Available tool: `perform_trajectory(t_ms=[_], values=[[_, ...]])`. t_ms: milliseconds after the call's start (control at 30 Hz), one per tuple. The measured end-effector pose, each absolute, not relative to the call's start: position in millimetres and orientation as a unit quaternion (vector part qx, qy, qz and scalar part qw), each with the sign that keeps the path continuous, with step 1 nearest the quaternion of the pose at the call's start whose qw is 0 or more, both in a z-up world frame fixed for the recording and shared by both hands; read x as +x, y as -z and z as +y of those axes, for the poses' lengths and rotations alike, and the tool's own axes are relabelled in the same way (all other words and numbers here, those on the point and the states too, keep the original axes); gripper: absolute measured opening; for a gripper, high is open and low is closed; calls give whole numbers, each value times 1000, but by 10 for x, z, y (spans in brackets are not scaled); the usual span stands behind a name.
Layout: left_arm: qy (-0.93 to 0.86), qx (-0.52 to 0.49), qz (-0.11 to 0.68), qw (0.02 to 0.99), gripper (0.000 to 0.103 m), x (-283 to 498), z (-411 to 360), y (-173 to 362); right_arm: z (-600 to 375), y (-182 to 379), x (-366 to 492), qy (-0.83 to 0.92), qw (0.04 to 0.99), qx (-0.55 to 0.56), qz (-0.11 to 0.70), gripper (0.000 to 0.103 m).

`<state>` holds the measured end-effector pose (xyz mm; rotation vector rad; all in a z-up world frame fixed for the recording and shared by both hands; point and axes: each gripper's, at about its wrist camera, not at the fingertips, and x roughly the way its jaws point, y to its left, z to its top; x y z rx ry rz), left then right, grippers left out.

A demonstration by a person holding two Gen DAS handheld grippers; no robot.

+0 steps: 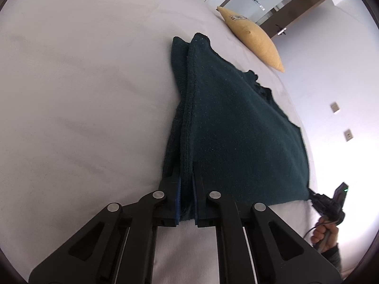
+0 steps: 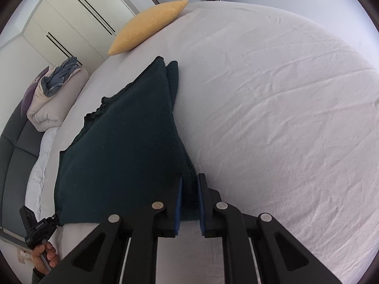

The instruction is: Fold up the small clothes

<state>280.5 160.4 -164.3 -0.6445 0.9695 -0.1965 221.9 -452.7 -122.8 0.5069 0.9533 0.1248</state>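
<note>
Left gripper [image 1: 186, 189]: bottom centre of the left wrist view, black jaws with blue pads clamped on the near corner of the dark green garment [image 1: 236, 123], several layers bunched between them.
Right gripper [image 2: 189, 196]: bottom centre of the right wrist view, clamped on the other near corner of the same garment [image 2: 123, 146]; fabric fills the gap between the blue pads.
Hands: one gripping a handle at lower right of the left wrist view [image 1: 324, 234], the other at lower left of the right wrist view [image 2: 43, 254].
Garment place: flat on the bed [image 1: 83, 94], running from the grippers up towards mid-frame, already doubled, two stacked edges visible along one side.
Garment material: thick, fuzzy knit or fleece, stitched hem, ragged far edge; heavy and limp by the look of it.
Bed sheet [image 2: 272, 106]: pale, smooth cotton, finely creased.
Risk, grip: only some layers may be caught; lower layer could slip out on lifting, skewing the fold.
Risk, sheet: possibly pinched along with the fabric, then dragged up.
Risk, uneven lift: corners misaligned if one side leads.
Far: yellow cushion [image 2: 146, 28], coarse weave, plump lens shape, near the bed's edge at upper centre.
</note>
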Motion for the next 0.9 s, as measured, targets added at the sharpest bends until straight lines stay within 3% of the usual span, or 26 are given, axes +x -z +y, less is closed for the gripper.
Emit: perform_trajectory(t_ms=[100, 300, 500, 600, 633, 667, 733, 900], values=[[56, -289, 455, 840, 10, 2733, 1733, 1471, -4622, 1108, 2115, -47, 855, 260, 447, 31], [86, -225, 438, 866, 11, 2787, 1262, 1036, -4332, 855, 1954, -130, 846, 314, 411, 32], [174, -179, 473, 845, 11, 3113, 235, 1275, -3170, 1163, 2288, -282, 761, 353, 465, 27], [169, -176, 489, 837, 11, 3228, 133, 1491, -2829, 1392, 2489, -297, 738, 347, 497, 27], [172, -186, 487, 836, 11, 3239, 178, 1515, -2807, 1487, 2546, -288, 733, 344, 511, 27], [176, -199, 487, 832, 11, 3238, 238, 1531, -2827, 1545, 2571, -277, 735, 340, 517, 13], [174, -206, 486, 831, 11, 3206, 392, 1547, -3024, 1638, 2614, -258, 738, 349, 517, 0], [180, -250, 479, 822, 11, 3135, 787, 1616, -3680, 1662, 2465, -224, 752, 388, 483, 0]])
